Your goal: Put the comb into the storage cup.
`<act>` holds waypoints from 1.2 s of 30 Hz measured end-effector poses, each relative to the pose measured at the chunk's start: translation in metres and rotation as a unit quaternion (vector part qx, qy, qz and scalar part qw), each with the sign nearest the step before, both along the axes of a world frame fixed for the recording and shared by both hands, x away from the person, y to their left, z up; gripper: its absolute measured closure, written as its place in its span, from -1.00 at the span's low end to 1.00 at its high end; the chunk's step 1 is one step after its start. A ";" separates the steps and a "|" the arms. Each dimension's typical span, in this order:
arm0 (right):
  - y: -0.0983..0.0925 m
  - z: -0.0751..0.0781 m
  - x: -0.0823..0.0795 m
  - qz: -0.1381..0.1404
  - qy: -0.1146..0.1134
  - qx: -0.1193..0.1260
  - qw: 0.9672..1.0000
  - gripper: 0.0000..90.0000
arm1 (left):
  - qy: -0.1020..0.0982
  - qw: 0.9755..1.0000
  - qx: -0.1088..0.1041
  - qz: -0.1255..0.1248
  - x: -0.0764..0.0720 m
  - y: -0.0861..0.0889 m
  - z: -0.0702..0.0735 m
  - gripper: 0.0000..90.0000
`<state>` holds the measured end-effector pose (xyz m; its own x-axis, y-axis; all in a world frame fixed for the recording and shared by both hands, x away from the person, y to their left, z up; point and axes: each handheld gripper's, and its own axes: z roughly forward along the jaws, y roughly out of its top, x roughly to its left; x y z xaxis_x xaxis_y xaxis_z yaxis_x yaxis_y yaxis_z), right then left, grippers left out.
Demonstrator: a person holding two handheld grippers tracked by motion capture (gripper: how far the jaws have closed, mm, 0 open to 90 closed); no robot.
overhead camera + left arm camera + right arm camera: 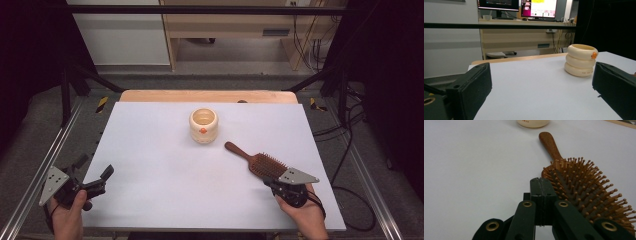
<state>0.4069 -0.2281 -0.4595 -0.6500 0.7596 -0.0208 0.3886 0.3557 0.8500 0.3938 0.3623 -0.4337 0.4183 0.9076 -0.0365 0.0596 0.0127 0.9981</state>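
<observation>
Right gripper (541, 182) closed, jaws pressed together, empty, touching wooden hairbrush (260, 161) head. Left gripper (95, 181) wide open. Cream cup (203, 125) at twelve o'clock.

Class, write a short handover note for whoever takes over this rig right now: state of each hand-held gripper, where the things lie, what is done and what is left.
Left hand-held gripper: open, holding nothing, at the near left edge of the table.
Right hand-held gripper: jaws shut against each other, gripping nothing, tips at the near edge of the wooden hairbrush head.
Hairbrush: lies flat, bristles up, near right on the table, handle pointing toward the cream ringed pot.
Pot: upright, centre back, looks empty from above.
Done: nothing moved as far as the scene shows.
Left: probably grasp the hairbrush and bring it to the pot.
</observation>
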 end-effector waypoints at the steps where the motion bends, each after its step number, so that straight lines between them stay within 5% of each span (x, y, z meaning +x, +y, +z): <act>1: 0.000 0.000 0.000 0.000 0.000 0.000 1.000 1.00 | 0.000 1.000 0.000 0.000 0.000 0.000 0.000 -0.95; 19: 0.000 -0.005 0.000 0.000 0.013 -0.013 1.000 1.00 | 0.001 1.000 0.003 0.000 0.000 0.000 0.000 -0.94; 36: -0.008 -0.014 -0.005 -0.015 0.045 -0.050 0.998 1.00 | 0.002 1.000 0.005 0.001 0.000 -0.001 0.000 -0.94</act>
<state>0.4022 -0.2357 -0.4730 -0.6304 0.7753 -0.0401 0.4738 0.4252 0.7712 0.3934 0.3617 -0.4339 0.4161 0.9088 -0.0298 0.0638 0.0035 0.9980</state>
